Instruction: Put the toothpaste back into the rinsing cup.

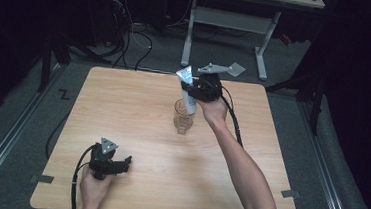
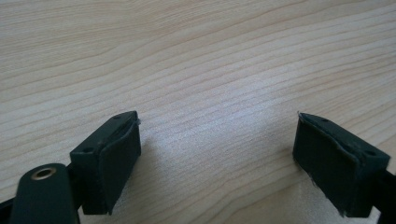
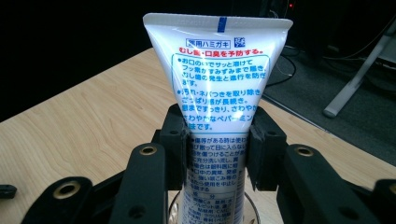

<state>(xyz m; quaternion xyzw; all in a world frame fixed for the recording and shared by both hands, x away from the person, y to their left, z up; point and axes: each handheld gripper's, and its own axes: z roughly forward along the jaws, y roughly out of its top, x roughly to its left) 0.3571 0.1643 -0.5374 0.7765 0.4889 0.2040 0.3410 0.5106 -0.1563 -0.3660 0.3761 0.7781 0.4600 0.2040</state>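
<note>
Place: a lab — a dim recording room
Signs: a bare wooden counter (image 1: 137, 116), black curtains (image 1: 361, 73) around it, loose cables (image 1: 129, 35) on grey carpet — a white desk frame (image 1: 227, 25) stood behind

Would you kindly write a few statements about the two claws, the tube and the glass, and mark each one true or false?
1. The right claw is shut on the toothpaste tube. True.
2. The tube lies flat on the table. False: it stands nearly upright, crimped end up, with its lower end at the mouth of the glass mug.
3. The left claw is open, with bare wood between its jaws. True.
4. The left claw is holding the glass mug steady. False: it sits near the table's near edge, well apart from the mug.
5. The mug stands upright near the middle of the table. True.
</note>
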